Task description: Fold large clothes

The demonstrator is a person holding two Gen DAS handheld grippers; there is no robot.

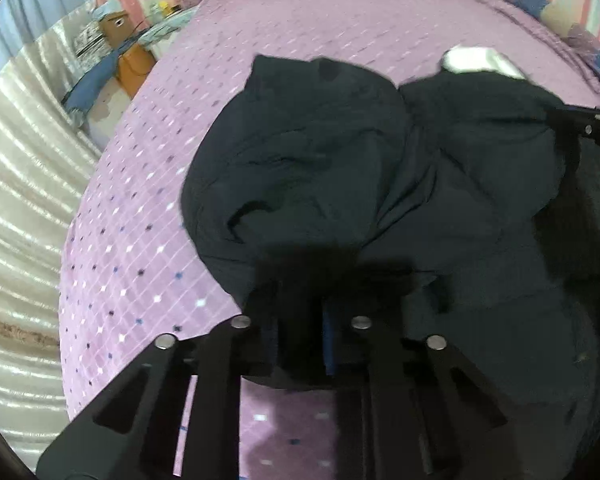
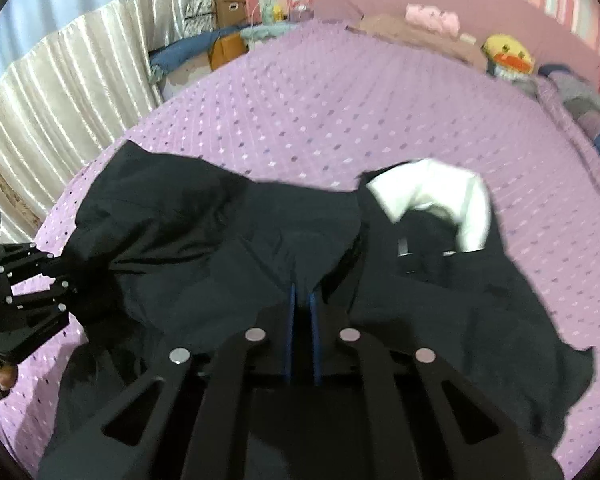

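left wrist: gripper tips under garment

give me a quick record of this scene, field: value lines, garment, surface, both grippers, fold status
garment: dark jacket with white lining, crumpled, not flat
surface: purple patterned bedspread
left gripper: shut on the jacket's near edge
right gripper: shut on a fold of the jacket near its middle
other items: yellow plush toy at the far side of the bed; cream curtain beside it
fold status: no neat fold yet, fabric bunched between both grips
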